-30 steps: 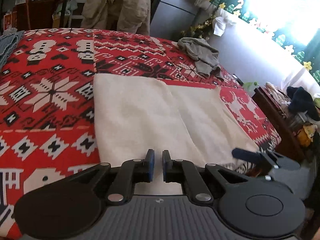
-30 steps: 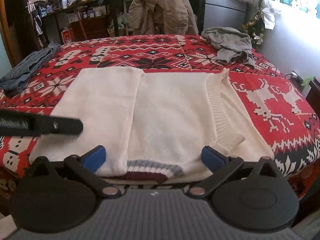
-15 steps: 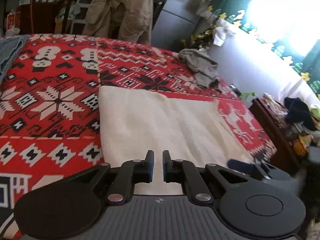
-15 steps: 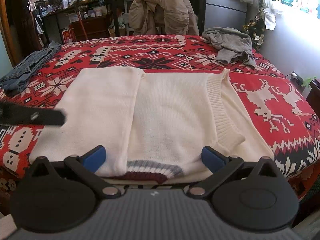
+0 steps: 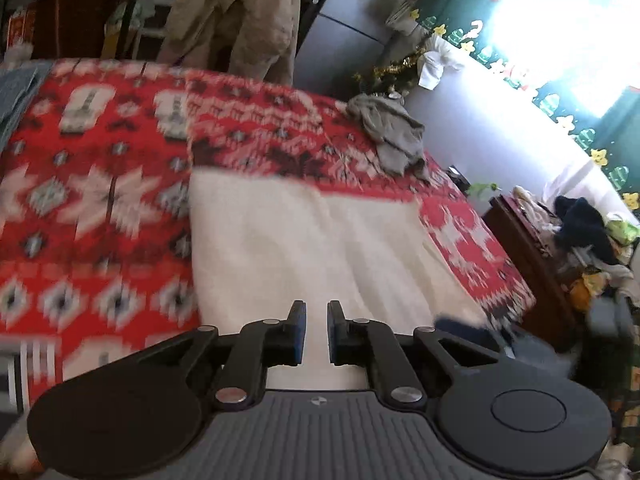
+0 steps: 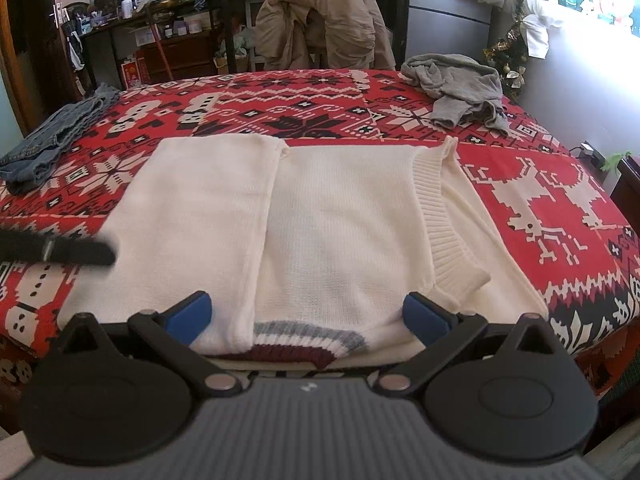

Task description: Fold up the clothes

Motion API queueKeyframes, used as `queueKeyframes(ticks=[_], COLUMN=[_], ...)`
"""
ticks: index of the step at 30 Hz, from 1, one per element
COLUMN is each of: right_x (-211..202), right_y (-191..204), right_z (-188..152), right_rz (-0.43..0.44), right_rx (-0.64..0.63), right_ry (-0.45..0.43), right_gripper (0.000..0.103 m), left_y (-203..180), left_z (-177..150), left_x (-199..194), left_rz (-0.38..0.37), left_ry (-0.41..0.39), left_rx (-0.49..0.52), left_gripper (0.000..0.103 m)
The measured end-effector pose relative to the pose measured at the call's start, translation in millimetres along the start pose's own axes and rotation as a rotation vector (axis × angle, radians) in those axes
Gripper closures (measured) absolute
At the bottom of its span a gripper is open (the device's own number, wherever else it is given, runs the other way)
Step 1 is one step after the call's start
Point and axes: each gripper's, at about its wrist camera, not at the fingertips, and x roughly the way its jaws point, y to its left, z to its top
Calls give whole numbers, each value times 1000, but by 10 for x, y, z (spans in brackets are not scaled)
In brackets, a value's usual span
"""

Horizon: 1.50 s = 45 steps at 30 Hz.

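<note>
Right wrist view first: the right claw (image 6: 307,314) sits at the near edge of the bed with its blue pads spread wide apart, nothing between them, hovering over the near end of the cream sweater (image 6: 328,232). The sweater lies flat on the red patterned blanket (image 6: 560,200), partly folded, with one side panel laid over the left half and a ribbed band running along the right. Its striped grey and maroon hem (image 6: 296,340) is closest to the camera. At the left edge a blurry dark bar pokes in over the blanket, which looks like the left claw (image 6: 60,251). Farther back on the left there's a pile of denim (image 6: 52,140), on the far right a crumpled grey garment (image 6: 460,88), and beyond the bed a tan jacket (image 6: 324,24) draped on a chair.

Left wrist view is pretty motion-blurred: the left claw (image 5: 316,332) has its pads nearly together with just a narrow gap, gripping nothing, over the sweater's (image 5: 304,248) near left part.
</note>
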Motion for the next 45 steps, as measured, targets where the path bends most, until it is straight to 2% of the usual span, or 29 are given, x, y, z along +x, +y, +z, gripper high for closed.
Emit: queueKeyframes(ticks=[3, 7, 19, 23, 26, 32, 37, 45], right_x=[3, 0, 8, 6, 3, 3, -1, -3], right_y=[2, -1, -14, -17, -19, -20, -25, -33], right_z=[3, 1, 3, 2, -1, 5, -1, 2], right_rz=[0, 0, 2, 3, 4, 6, 7, 7], right_rx=[0, 0, -2, -5, -5, -8, -8, -7], right_ry=[1, 1, -1, -1, -2, 1, -1, -2], right_gripper=[1, 1, 1, 1, 1, 1, 1, 1], left_y=[-51, -27, 60, 72, 71, 65, 89, 99], left_z=[114, 71, -328, -294, -188, 63, -14, -290], left_x=[214, 409, 1, -48, 26, 199, 366, 36], left_rz=[29, 47, 3, -3, 19, -1, 34, 55], left_ry=[12, 57, 80, 48, 46, -6, 33, 79], left_rx=[65, 91, 49, 31, 28, 43, 57, 5], left_gripper=[94, 94, 94, 94, 94, 94, 93, 95])
